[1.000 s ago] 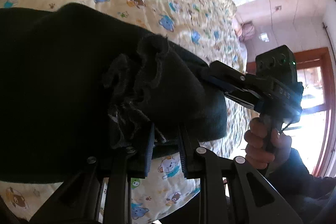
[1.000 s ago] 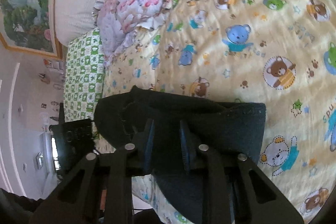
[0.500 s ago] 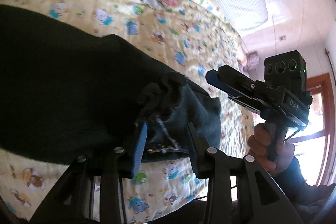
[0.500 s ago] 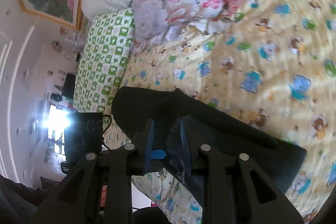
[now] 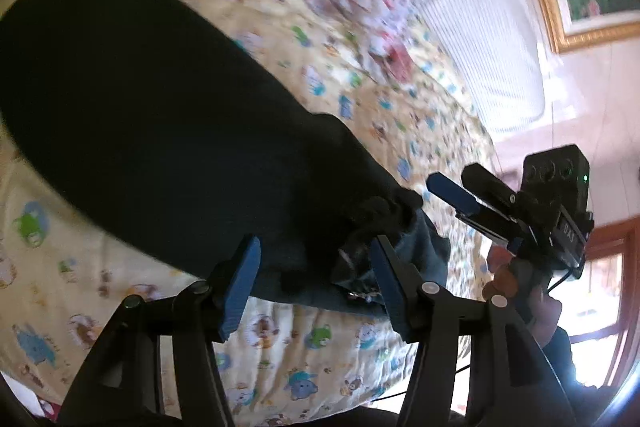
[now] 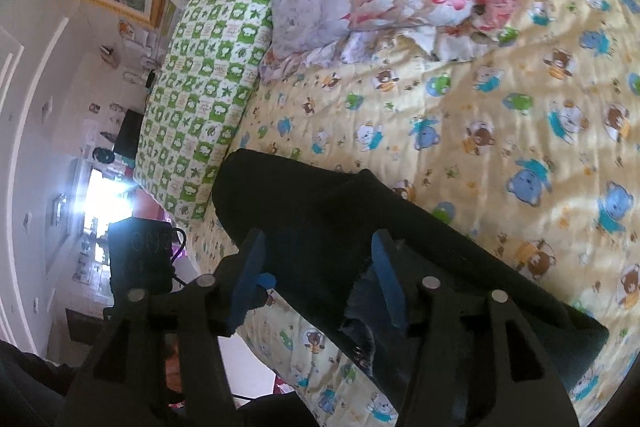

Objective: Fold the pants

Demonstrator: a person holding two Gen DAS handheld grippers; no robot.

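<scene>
The pants (image 5: 152,131) lie folded on the quilt (image 5: 304,355), filling the left wrist view from 9 to 4 o'clock. The left gripper (image 5: 316,279) gapes wide, holding nothing, waistband bunched between its fingers. The right gripper (image 6: 316,275) gapes equally, empty, above the fold. Judged best: lift both straight off without snagging cloth. Only readable writing: "DAS" on the right gripper's body, at 3 o'clock.

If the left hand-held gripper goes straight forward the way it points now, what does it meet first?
Most likely the dark pants. The left hand-held gripper is open, and the bunched edge of the pants lies right between and ahead of its fingers on the yellow quilt. Depth is unclear, but nothing else is nearer.
</scene>
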